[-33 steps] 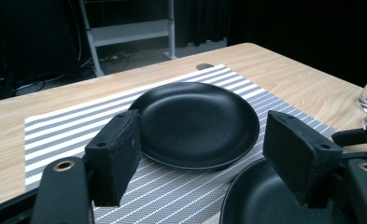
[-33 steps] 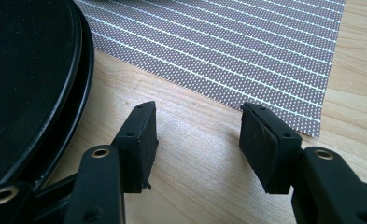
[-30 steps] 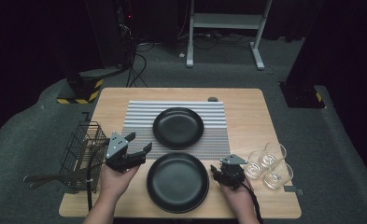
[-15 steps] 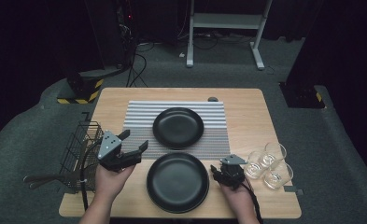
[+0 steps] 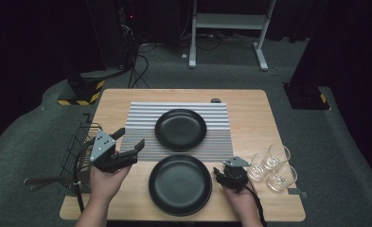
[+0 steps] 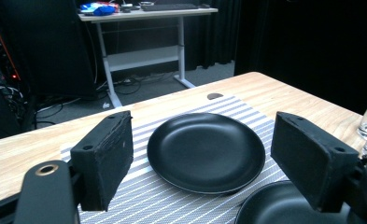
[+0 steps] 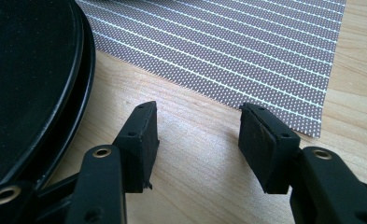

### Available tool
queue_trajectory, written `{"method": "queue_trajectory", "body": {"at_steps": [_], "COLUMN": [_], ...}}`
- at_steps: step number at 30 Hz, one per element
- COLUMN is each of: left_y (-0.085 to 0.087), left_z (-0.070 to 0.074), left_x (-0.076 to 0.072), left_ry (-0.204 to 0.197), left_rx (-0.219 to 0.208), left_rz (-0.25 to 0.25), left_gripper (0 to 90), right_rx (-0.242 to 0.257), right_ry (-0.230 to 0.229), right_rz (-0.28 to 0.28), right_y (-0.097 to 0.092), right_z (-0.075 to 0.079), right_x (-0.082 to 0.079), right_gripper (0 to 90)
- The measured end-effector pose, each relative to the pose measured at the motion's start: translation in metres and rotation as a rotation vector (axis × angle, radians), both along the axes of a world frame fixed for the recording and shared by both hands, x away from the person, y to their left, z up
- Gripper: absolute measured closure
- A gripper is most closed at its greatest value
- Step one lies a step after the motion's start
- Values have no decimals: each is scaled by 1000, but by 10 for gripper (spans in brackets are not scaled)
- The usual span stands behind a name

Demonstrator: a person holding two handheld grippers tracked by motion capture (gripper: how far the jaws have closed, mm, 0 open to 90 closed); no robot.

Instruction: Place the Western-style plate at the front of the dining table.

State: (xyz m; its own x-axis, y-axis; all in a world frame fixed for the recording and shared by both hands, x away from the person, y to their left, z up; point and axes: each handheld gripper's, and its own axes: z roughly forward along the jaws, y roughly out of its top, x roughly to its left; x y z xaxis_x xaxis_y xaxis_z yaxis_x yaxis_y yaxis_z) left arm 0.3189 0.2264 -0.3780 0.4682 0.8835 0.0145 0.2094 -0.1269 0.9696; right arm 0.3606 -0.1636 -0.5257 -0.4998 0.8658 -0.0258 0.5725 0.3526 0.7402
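Plates: near plate point(image 5: 180, 184) on bench point(image 5: 250, 101), far plate point(image 5: 180, 129) on striped mat point(image 5: 141, 118); both grippers' fingers open, empty; probably approach step, next needing a rim grasp.

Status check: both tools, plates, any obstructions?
Left tool open, raised, holding nothing. Right tool open, low beside near plate. Far plate on striped mat. Nothing between the tools' jaws.

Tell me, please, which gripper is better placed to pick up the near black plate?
Probably the right gripper: it sits low, open, beside the near plate rim. The left gripper is open too, but raised and aimed toward the far plate.
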Motion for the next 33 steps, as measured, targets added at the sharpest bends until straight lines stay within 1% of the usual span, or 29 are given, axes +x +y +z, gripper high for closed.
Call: {"method": "queue_trajectory", "body": {"at_steps": [2, 7, 9, 15, 17, 27, 33], "left_y": [1, 2, 2, 6, 7, 11, 17], "left_z": [0, 2, 4, 9, 10, 13, 14], "left_x": [0, 0, 0, -4, -5, -7, -9], "left_ry": [-3, -4, -12, -22, -24, -29, -32], "left_rx": [-7, -5, 6, -6, -1, -8, -16], "left_rz": [4, 4, 7, 11, 14, 19, 29], "left_gripper": [215, 215, 215, 228, 230, 239, 252], "right_rx": [0, 0, 0, -1, 0, 1, 0], "right_ry": [0, 0, 0, 0, 0, -1, 0], "right_rz": [0, 0, 0, 0, 1, 0, 0], "right_y": [0, 0, 0, 0, 0, 0, 0], "right_z": [0, 0, 0, 0, 0, 0, 0], "right_x": [0, 0, 0, 0, 0, 0, 0], "right_gripper": [474, 474, 474, 474, 474, 474, 474]}}
